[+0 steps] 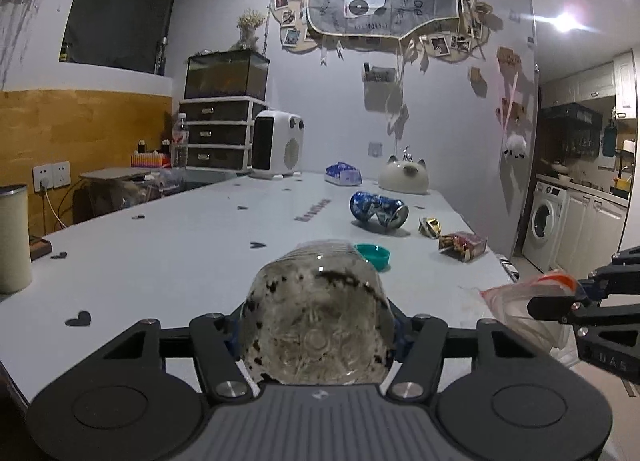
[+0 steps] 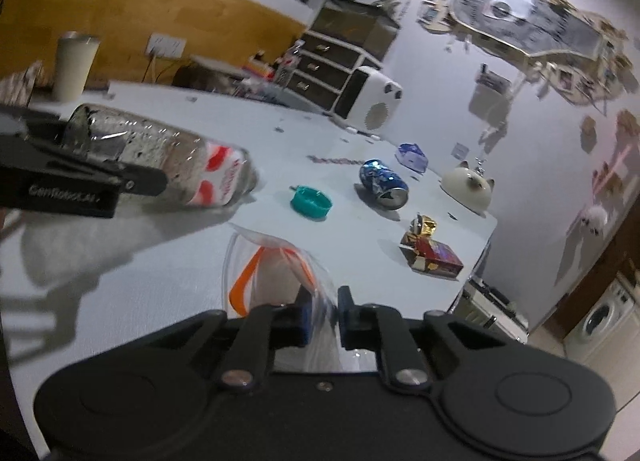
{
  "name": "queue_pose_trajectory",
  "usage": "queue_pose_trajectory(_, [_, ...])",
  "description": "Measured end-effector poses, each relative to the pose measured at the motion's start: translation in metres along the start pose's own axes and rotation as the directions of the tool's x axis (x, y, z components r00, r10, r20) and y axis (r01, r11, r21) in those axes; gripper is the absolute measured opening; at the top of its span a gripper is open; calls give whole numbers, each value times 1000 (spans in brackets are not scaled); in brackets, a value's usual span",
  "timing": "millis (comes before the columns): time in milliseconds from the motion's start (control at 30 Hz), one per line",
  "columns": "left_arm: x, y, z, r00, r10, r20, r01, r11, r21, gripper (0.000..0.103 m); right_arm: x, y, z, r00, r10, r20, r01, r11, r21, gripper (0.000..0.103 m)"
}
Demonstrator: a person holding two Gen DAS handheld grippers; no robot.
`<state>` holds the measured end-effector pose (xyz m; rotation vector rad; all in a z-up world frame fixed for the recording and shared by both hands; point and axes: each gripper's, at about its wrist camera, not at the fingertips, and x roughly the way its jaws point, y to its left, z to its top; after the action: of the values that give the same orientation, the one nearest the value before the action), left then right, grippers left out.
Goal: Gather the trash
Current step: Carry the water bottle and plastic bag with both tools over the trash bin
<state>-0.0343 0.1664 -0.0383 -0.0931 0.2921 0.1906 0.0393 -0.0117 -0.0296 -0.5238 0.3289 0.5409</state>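
**Bottle held, bag pinched, drop still to make**

My left gripper (image 1: 318,335) was clamped about half open around the dirty plastic bottle (image 1: 320,317), lifted off the near table (image 1: 180,253). My right gripper (image 2: 323,315) was nearly shut, pinching the clear bag (image 2: 276,261) at the near right edge. I judged the bagging step underway: next the bag's mouth needed spreading under the bottle. The can (image 1: 378,209), teal cap (image 1: 374,253) and wrappers (image 1: 460,245) lay farther right.

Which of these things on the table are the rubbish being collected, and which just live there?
Part of the job:
plastic bottle in the left gripper
clear bag in the right gripper
teal cap
crushed can
gold wrapper
small carton

Just lying about:
cat-shaped pot
white heater
tumbler
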Motion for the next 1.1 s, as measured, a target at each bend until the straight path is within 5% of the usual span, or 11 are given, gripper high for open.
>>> queue_pose_trajectory(267, [0,-7,-6,999,-1,33,1,1000,5,65,-11,-11,-5,1000,10,26,-12,997,83,11])
queue_pose_trajectory(533, [7,-10,-19,997,2,-74,-1,1000,5,78,-11,-9,-6,1000,13,25,-15,997,79,11])
queue_pose_trajectory(800, [10,-13,7,994,1,-110,-1,1000,4,87,-11,-10,-6,1000,12,21,-14,996,86,12])
queue_pose_trajectory(1000, [27,-11,29,971,-30,-235,52,995,88,77,-10,-10,-6,1000,15,17,-16,997,80,12])
queue_pose_trajectory(1100, [41,-7,40,941,-87,-327,130,985,113,75,-10,-9,-6,1000,18,14,-19,997,76,12])
